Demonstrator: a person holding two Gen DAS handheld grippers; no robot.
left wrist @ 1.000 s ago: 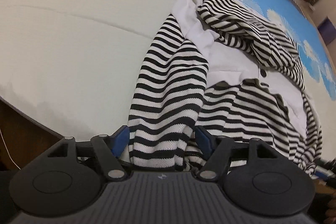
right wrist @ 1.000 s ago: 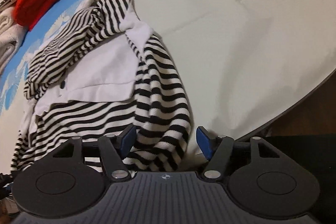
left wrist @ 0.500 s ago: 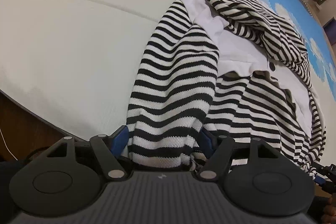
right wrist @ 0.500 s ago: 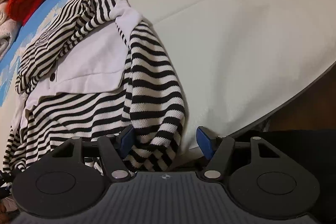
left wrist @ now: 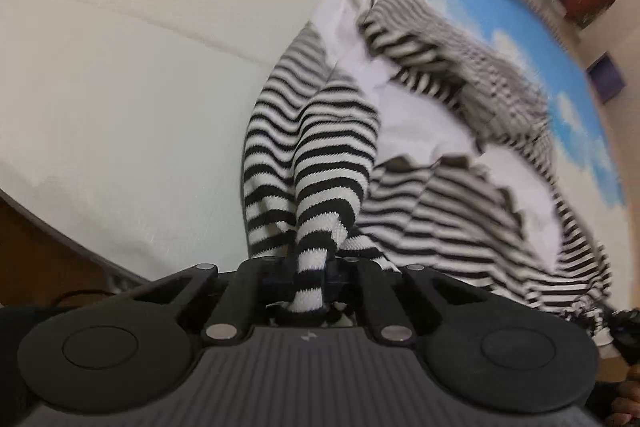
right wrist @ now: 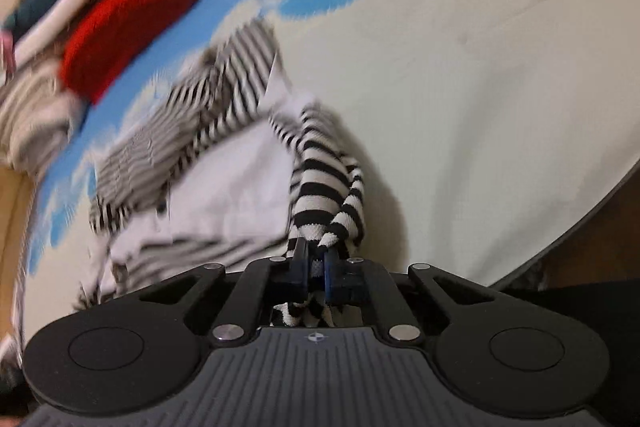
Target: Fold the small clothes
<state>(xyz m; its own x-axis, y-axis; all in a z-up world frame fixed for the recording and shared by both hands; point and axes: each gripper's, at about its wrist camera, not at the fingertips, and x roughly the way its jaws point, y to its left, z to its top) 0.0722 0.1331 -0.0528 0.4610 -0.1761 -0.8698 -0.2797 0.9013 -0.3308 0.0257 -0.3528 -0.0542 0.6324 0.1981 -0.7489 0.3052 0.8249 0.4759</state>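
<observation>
**Two grippers, one striped garment**

Both have just closed: left gripper (left wrist: 310, 273) and right gripper (right wrist: 316, 273) each pinch a bunched hem corner of the striped garment (left wrist: 420, 155), which lies spread on the bed (left wrist: 120, 87) beyond, near a red cushion (right wrist: 128, 27).

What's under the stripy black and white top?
Under the black-and-white striped top shows cream bed sheet with blue fan prints. The sheet directly beneath is covered. Both grippers pinch its sleeves.
</observation>
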